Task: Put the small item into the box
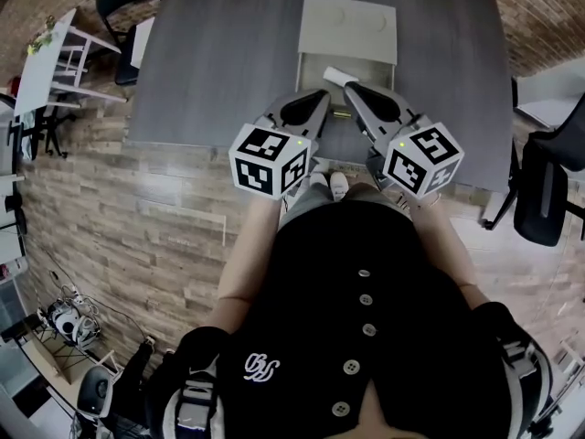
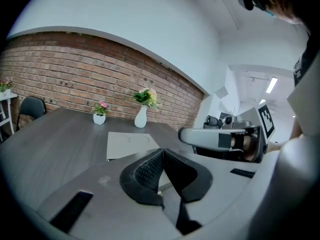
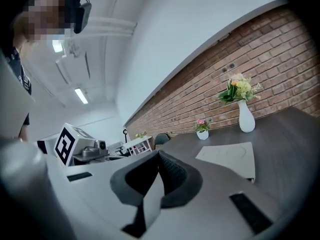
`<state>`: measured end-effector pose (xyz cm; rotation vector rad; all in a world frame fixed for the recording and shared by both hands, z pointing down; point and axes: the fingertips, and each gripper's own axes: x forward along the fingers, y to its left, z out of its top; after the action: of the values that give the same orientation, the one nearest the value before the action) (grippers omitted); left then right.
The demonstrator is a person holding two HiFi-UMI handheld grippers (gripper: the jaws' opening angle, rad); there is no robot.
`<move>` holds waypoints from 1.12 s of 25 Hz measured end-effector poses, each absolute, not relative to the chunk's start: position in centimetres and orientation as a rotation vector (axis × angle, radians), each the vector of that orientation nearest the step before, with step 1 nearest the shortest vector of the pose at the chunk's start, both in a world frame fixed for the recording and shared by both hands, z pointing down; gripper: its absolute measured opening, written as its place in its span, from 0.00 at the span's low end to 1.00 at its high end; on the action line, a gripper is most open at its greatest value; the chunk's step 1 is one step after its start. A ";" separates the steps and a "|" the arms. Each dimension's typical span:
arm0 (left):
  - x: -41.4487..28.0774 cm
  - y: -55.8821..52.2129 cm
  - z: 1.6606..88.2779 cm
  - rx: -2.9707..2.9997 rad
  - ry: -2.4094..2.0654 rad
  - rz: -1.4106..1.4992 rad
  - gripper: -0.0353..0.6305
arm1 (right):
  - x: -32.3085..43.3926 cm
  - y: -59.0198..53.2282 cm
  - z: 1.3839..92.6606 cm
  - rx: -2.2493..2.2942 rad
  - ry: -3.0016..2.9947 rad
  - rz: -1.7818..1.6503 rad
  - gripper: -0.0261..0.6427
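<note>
Grey table [image 1: 210,53] carrying the open pale box [image 1: 347,26], which lies straight ahead of both grippers. The right gripper [image 1: 350,87], which I judge the nearer, is clamped on the small white item [image 1: 335,75]. The item's long axis slants, apparently above the box's near compartment. The left gripper [image 1: 320,96] has its jaws together, holding nothing.

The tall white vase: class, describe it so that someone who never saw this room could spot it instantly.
Start from the grey table and follow it to its far edge, below the brick wall. The tall white vase stands there with yellow and green flowers. Its neighbour, the small white pot of pink flowers, is squat and shorter.
</note>
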<state>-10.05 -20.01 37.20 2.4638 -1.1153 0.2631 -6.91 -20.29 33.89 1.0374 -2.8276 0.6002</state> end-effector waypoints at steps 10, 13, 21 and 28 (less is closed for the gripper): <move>-11.0 -19.7 37.7 2.456 -1.146 0.322 0.07 | -8.3 -19.1 35.0 0.984 -2.829 0.641 0.04; -11.3 -19.8 38.0 2.444 -1.155 0.336 0.07 | -8.5 -19.1 35.3 0.970 -2.820 0.622 0.04; -10.9 -19.6 38.6 2.445 -1.143 0.348 0.07 | -8.5 -18.9 35.8 0.957 -2.804 0.600 0.04; -10.8 -19.8 38.7 2.442 -1.132 0.348 0.07 | -8.4 -19.3 36.5 0.975 -2.752 0.581 0.04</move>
<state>-10.80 -19.84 38.74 2.4421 -1.1317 0.3484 -8.40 -19.32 36.52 0.9748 -2.7515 0.5810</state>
